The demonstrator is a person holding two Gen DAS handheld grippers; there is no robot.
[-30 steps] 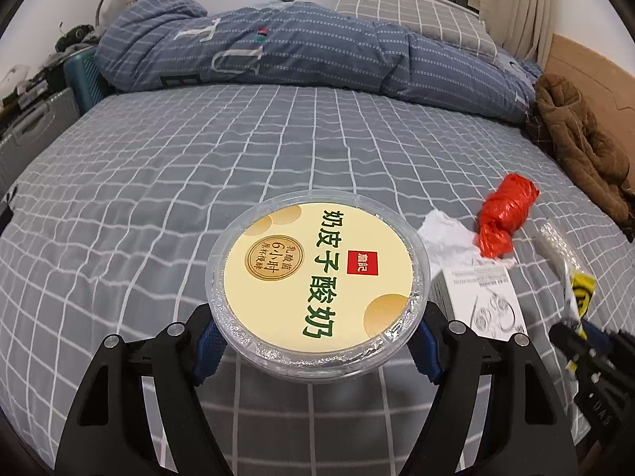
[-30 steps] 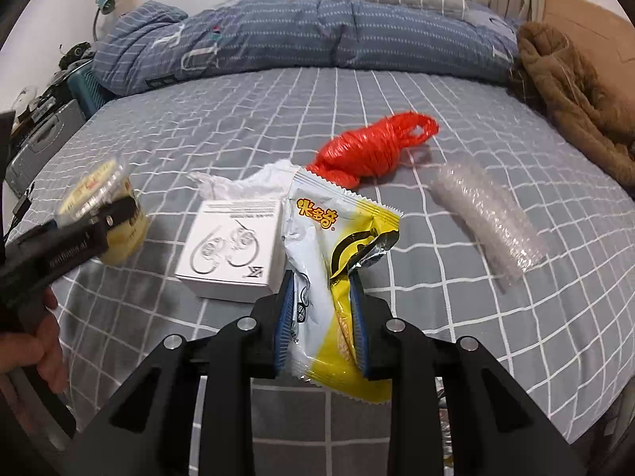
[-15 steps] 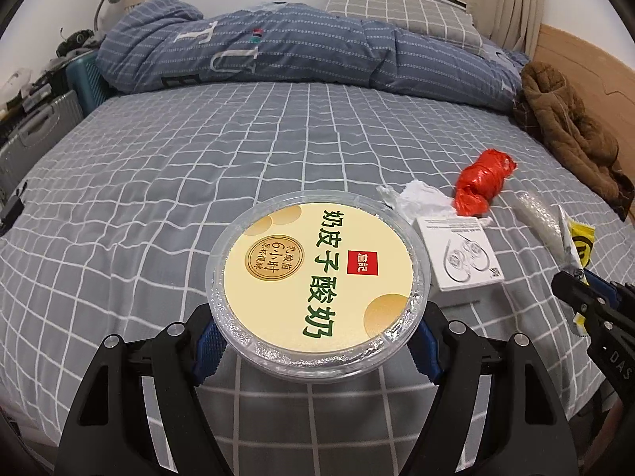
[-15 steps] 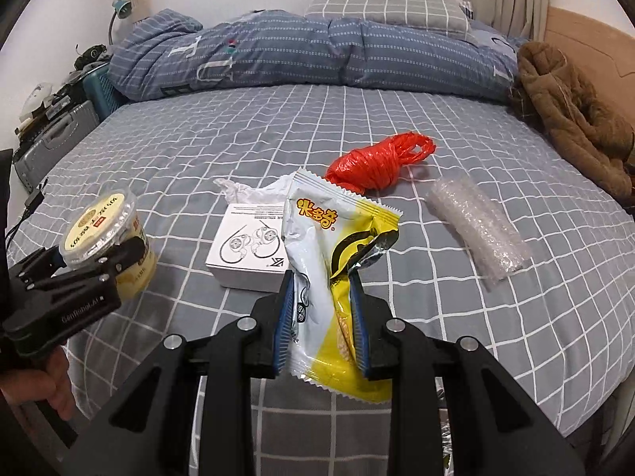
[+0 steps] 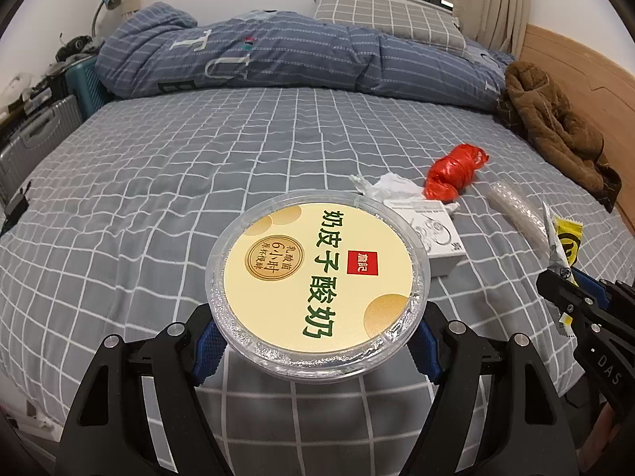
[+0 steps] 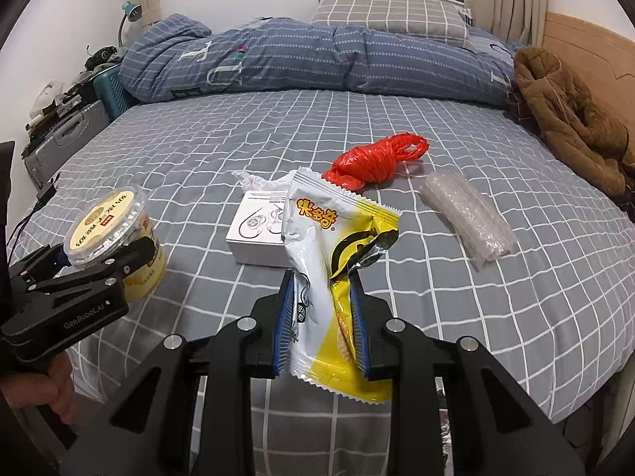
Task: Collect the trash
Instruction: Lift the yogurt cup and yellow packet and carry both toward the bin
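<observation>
The left hand-held gripper clamps the yogurt tub wide; the right hand-held gripper pinches a snack wrapper, both above the bed. Carrying step; next needs a bin, then 4 leftover scraps.

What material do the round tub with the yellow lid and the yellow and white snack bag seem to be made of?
Tub: looks like clear, glossy plastic, with a crinkled foil seal shining under its lid rim. Snack bag: thin printed plastic film, probably foil-lined, since the torn opening shows a silvery inside and it creases sharply.
</observation>
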